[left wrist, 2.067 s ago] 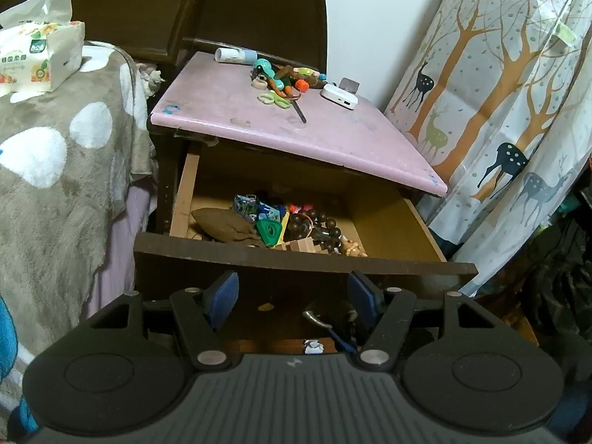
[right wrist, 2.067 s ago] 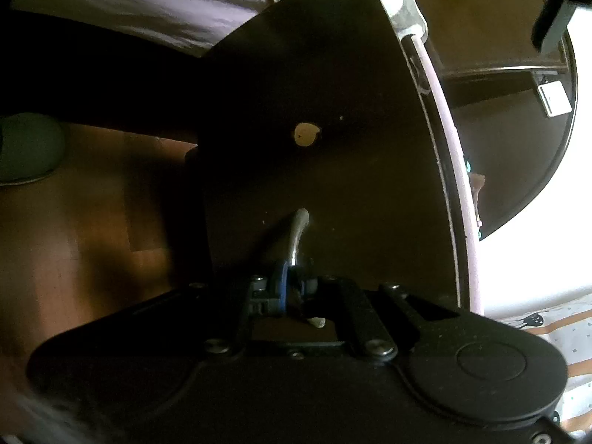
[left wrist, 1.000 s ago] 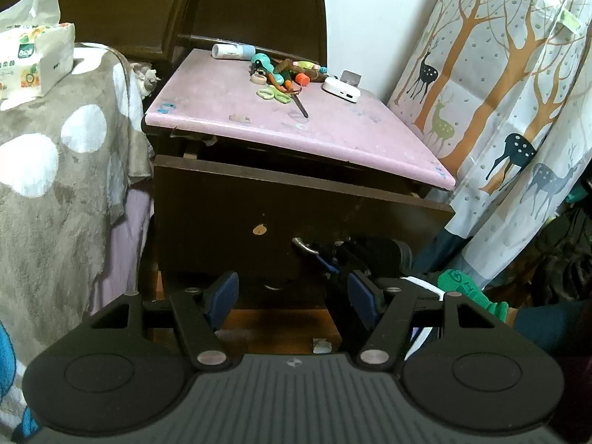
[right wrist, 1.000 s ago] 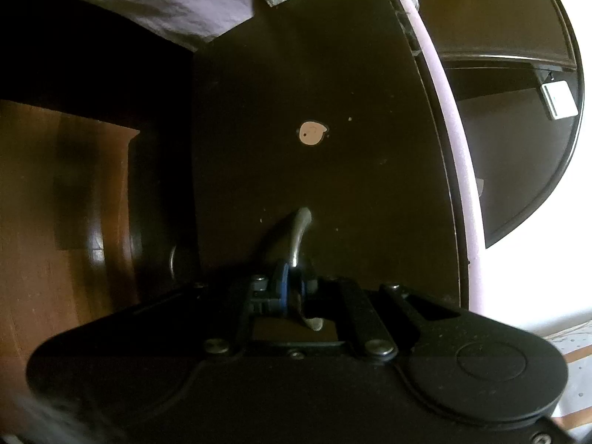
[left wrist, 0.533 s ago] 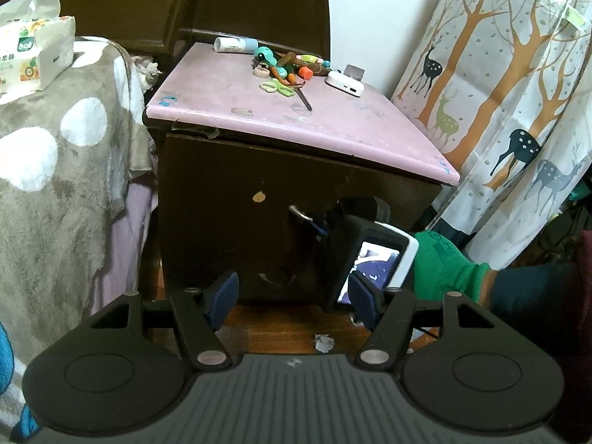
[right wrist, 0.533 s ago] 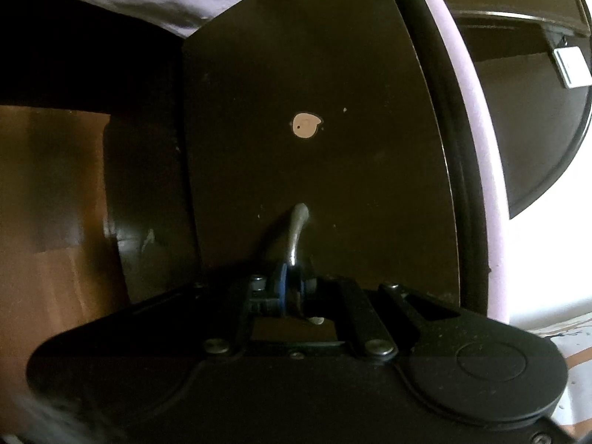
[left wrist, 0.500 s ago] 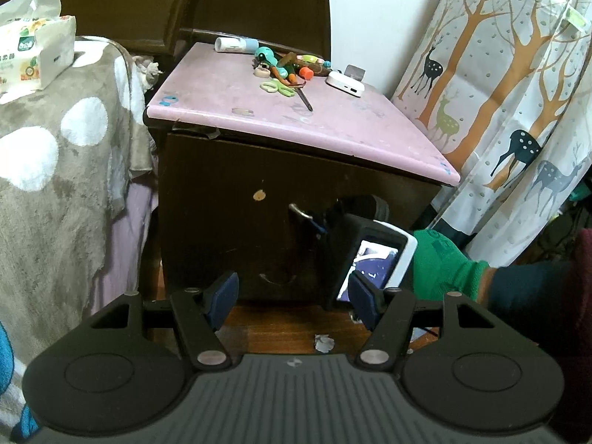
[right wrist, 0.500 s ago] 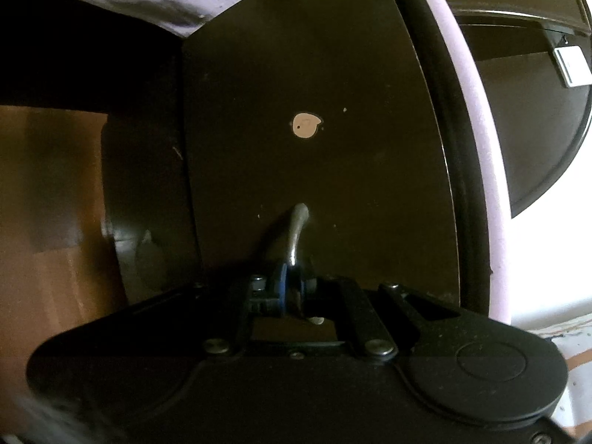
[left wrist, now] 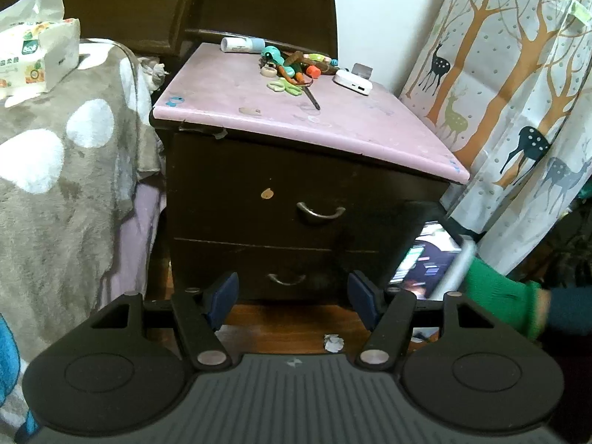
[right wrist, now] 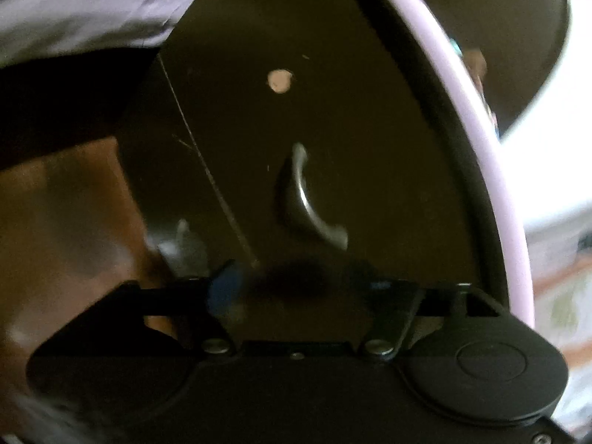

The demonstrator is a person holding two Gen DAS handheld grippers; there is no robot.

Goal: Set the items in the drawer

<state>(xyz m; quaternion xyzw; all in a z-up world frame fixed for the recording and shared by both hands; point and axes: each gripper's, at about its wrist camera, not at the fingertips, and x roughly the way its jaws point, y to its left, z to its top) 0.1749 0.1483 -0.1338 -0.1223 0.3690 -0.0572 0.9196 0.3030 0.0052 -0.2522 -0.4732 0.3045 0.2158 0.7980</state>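
Observation:
The dark nightstand's top drawer [left wrist: 259, 199] is closed, and its curved metal handle [left wrist: 321, 211] is free. My left gripper [left wrist: 292, 298] hangs open and empty in front of the lower drawer [left wrist: 286, 279]. In the blurred right wrist view my right gripper [right wrist: 299, 285] is a little back from the handle [right wrist: 310, 203]. Its jaws are opening and nothing is between them. The left wrist view shows a green-gloved hand [left wrist: 499, 296] holding that gripper low on the right, with its phone screen [left wrist: 429, 259] lit.
On the pink top [left wrist: 229, 92] lie green scissors [left wrist: 285, 87], a white power bank [left wrist: 351, 82], a white tube [left wrist: 242, 44], a screwdriver [left wrist: 312, 98] and small toys. A spotted blanket [left wrist: 55, 170] with a tissue pack [left wrist: 33, 63] is left, a deer curtain [left wrist: 518, 92] right.
The open drawer was pushed closed. My right gripper then let go of the handle, opened, rolled and drew back to the right. The left gripper stayed put.

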